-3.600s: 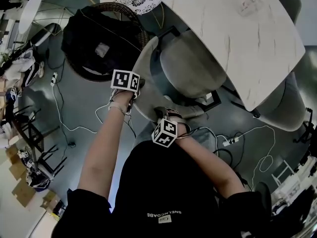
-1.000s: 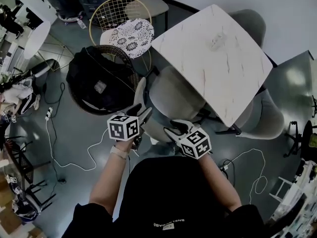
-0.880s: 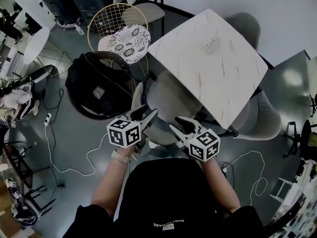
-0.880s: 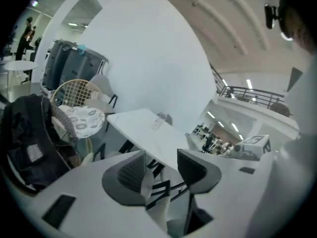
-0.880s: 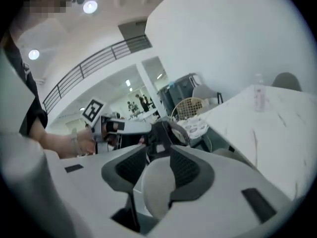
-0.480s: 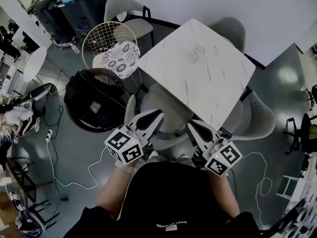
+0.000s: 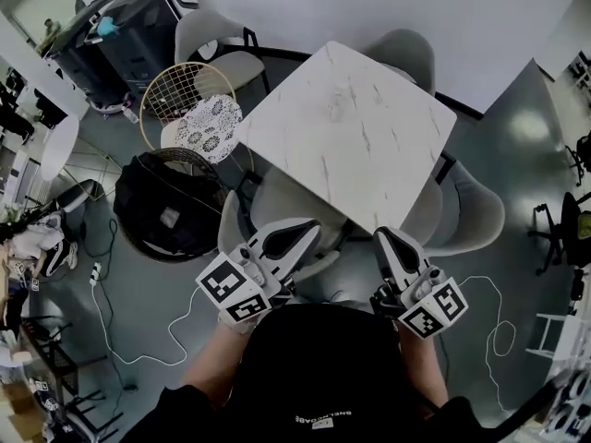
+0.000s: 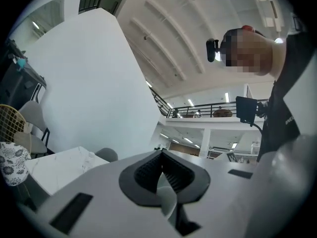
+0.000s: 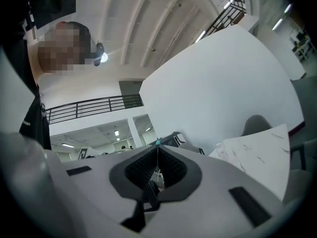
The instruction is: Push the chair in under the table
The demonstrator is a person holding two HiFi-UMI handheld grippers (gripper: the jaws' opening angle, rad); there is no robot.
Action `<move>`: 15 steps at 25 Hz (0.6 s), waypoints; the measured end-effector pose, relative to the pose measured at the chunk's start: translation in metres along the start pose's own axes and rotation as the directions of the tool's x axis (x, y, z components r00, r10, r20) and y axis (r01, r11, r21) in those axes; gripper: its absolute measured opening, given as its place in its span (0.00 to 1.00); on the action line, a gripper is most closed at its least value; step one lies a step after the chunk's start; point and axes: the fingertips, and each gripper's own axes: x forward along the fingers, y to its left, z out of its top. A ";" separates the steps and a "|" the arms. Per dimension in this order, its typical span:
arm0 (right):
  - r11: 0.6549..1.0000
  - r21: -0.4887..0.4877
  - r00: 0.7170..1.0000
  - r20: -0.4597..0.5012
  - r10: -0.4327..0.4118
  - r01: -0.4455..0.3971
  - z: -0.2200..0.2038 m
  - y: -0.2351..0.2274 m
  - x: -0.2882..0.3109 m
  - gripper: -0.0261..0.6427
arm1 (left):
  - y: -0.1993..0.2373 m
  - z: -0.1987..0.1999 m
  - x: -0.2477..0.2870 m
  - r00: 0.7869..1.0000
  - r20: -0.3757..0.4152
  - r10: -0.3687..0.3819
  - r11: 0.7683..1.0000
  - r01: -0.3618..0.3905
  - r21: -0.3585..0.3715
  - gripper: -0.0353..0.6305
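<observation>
Grey chair (image 7: 280,203) sits at the near-left edge of the white marble counter (image 7: 346,127). Its seat is tucked partly under that edge and its curved backrest is just outside, on the person's side. Front-to-back axis runs from lower left to upper right in the head view, w/ the seat front pointing in under the counter toward its centre.

Left claw (image 7: 309,230) hovers over the chair's backrest, tips aimed at the counter edge. In the left gripper view the left claw (image 8: 161,168) has its pads pressed together w/ nothing between. Right claw (image 7: 386,236) is near the counter's near corner, apart from the chair. The right gripper view shows the right claw (image 9: 157,158) closed too, also empty. Each carries a marker cube, left (image 7: 233,289) & right (image 7: 432,308), close to the person's black shirt (image 7: 319,367).

Around the counter:
- A 2nd grey chair (image 7: 404,52) is at the far edge.
- A 3rd (image 7: 473,212) is at the right edge.
- Off the left corner is a wire chair (image 7: 189,86) w/ a patterned cushion (image 7: 205,123).
- Nearer is a black bag (image 7: 166,212) in a round basket seat.
- A white cable (image 7: 111,326) trails over the grey floor (image 7: 148,340).
</observation>
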 end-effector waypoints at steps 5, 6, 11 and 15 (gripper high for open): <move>1.000 -0.005 1.000 0.025 -0.007 0.007 0.010 -0.012 -0.014 0.07 | -0.007 -0.007 0.021 1.000 -0.005 -0.012 0.999 0.012 -0.032 0.06; 1.000 -0.009 1.000 0.029 -0.004 0.005 0.012 -0.014 -0.016 0.07 | -0.007 -0.009 0.024 1.000 -0.009 -0.014 0.999 0.014 -0.031 0.06; 0.999 -0.041 0.999 0.033 -0.023 0.025 0.018 -0.025 -0.020 0.06 | -0.007 -0.008 0.037 1.000 -0.009 -0.012 1.000 0.012 -0.026 0.06; 0.999 -0.014 0.999 0.025 -0.040 0.040 0.015 -0.035 -0.022 0.06 | -0.002 -0.009 0.043 1.000 -0.010 0.003 0.999 -0.003 -0.037 0.06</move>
